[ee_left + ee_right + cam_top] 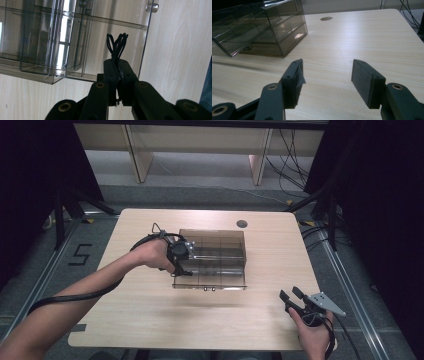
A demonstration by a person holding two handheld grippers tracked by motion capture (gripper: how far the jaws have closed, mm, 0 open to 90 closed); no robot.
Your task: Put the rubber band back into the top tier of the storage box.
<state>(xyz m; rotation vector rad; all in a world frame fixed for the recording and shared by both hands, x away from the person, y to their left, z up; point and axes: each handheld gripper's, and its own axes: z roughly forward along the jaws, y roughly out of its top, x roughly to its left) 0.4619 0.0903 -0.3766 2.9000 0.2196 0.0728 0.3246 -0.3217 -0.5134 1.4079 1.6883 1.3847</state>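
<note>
A smoky clear drawer box (222,245) stands in the middle of the table, with its top drawer (210,281) pulled out toward the front edge. My left gripper (181,254) is at the box's left side, over the open drawer. In the left gripper view it (117,62) is shut on a bunch of thin black loops (117,43), which stick up past the jaw tips in front of the box wall (50,37). My right gripper (289,291) hovers open near the front right of the table; between its pads (327,61) there is nothing. The box (274,30) lies off to its left.
A round cable hole (242,224) sits behind the box near the table's far edge. Bare wooden tabletop (150,315) stretches in front of and to the right of the box. Cables (295,155) and wooden furniture legs stand on the floor beyond the table.
</note>
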